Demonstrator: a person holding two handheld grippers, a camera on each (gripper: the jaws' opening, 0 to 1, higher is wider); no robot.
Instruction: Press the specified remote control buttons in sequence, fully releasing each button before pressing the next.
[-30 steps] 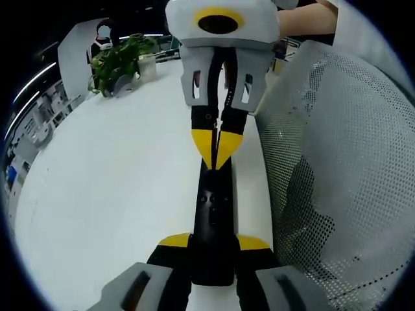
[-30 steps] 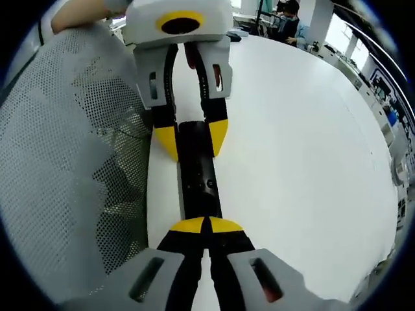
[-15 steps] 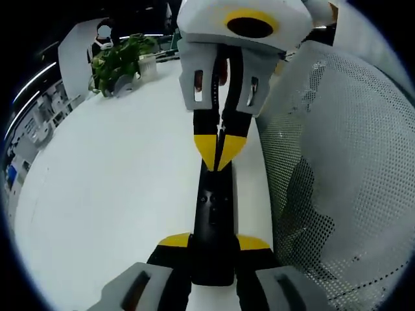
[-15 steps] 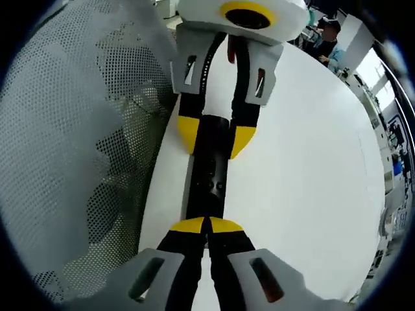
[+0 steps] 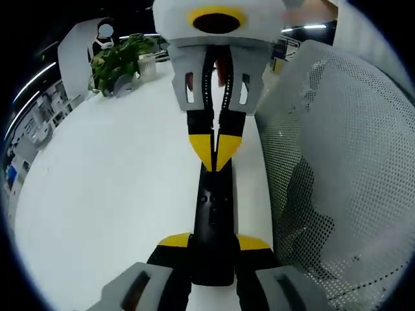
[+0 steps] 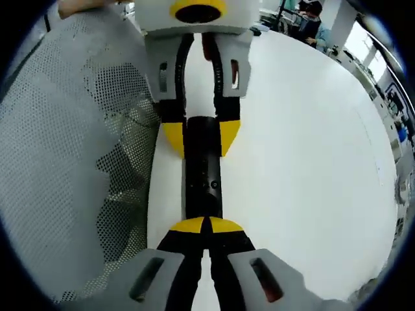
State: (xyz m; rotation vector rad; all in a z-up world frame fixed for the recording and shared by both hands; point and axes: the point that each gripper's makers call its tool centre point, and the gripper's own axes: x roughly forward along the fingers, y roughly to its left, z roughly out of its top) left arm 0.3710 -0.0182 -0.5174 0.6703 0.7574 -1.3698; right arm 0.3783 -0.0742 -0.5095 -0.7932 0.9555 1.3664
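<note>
Holding the slim black rectangular remote control (image 5: 214, 220) by its near end: your left gripper (image 5: 214, 243) has its yellow-tipped fingers (image 5: 175, 241) spread just to the remote's width, one on each long edge, at 6 o'clock in the left gripper view. Remote runs straight from 6 toward 12 over the plain white surface (image 5: 104, 194), small dark buttons showing mid-body.

Your right gripper (image 5: 214, 152) comes in from 12 o'clock in that view, yellow tips pinched together with no gap between them, tip sitting on the remote's far end. Can't tell if it's actually pressing a button or just touching the face.

Right gripper view, same setup mirrored: right gripper (image 6: 207, 225) at 6 o'clock, fingers (image 6: 188, 226) closed tip to tip, gripping nothing, resting on the near end of the remote (image 6: 202, 184). Left gripper (image 6: 201, 136) enters from 12 o'clock, its yellow fingers (image 6: 174, 137) straddling the far end of the remote, touching both sides.

White perforated mesh chair back (image 5: 331, 175) just beside the remote, at 3 o'clock in the left gripper view and 9 o'clock (image 6: 71, 162) in the right gripper view. Green potted plant (image 5: 120, 61) at 11 o'clock, well apart from the remote.
</note>
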